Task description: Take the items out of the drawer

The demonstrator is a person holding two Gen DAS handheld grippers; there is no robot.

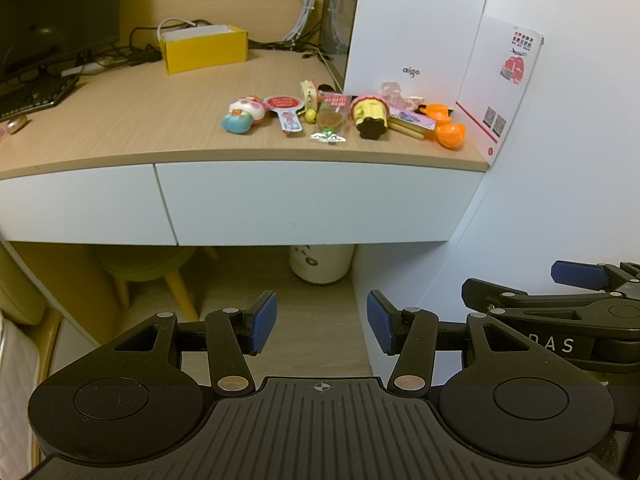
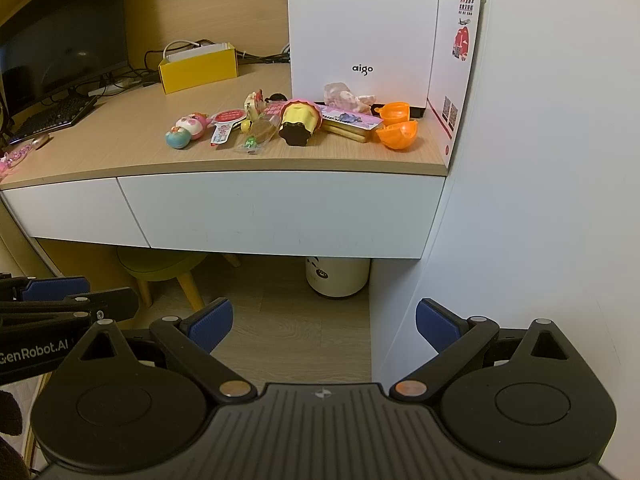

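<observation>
Wood-topped desk point(image 1: 120, 128) fills the far half of both views, set against a white wall on the right, with a dark monitor point(image 1: 56, 12) and a yellow box point(image 1: 204, 50) at the far left. Small toys and packets crowd the right end of the top: a pink cupcake toy point(image 1: 370, 114), orange cups point(image 1: 450, 134), and a round pink-and-blue toy point(image 1: 244, 114), all in front of a tall white box point(image 1: 416, 28).

Below the top sit two white fronts side by side. The wider right drawer point(image 1: 312, 204) is shut flush, its long axis running left to right across the scene, with no handle visible; whatever lies inside is hidden.

Both tools hang low and near, well apart from the drawer, over the floor. The left gripper point(image 1: 322, 326) is spread, blue pads parted with nothing between them. The right gripper point(image 2: 324, 322) is spread wider, also empty. The drawer lies ahead and above both sets of jaws.

Judging from the views, the two grippers are about equally far from the drawer, with the right one nearer the wall end. Opening probably means hooking the front's lower edge from beneath, so either tool must rise and go forward first.
</observation>
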